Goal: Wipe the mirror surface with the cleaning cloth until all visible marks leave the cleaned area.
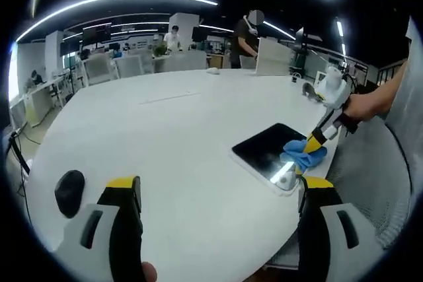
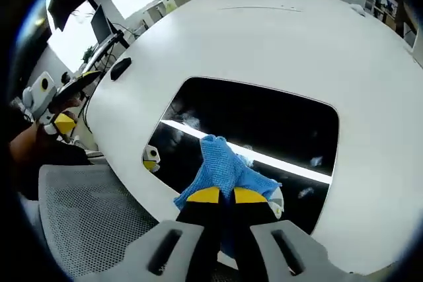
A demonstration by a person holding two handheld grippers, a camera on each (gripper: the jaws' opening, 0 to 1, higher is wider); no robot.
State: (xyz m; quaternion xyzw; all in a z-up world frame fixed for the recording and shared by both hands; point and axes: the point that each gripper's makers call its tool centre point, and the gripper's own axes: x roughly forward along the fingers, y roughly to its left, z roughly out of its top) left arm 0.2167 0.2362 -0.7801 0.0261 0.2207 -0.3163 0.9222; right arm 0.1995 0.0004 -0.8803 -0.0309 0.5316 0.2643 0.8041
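My right gripper point(image 2: 220, 195) pinches the blue cleaning cloth point(image 2: 225, 168) against the dark rectangular mirror point(image 2: 264, 120). My left gripper point(image 1: 218, 189) hangs spread over the white round desk point(image 1: 165, 137).

The blue cloth point(image 2: 227, 171) hides the mirror point(image 2: 264, 120) under it, and at six o'clock the right gripper point(image 2: 221, 195) covers the cloth's near end.

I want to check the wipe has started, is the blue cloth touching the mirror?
Touching. In the right gripper view the blue cloth, pinched in the right gripper, lies spread directly on the mirror with no gap.
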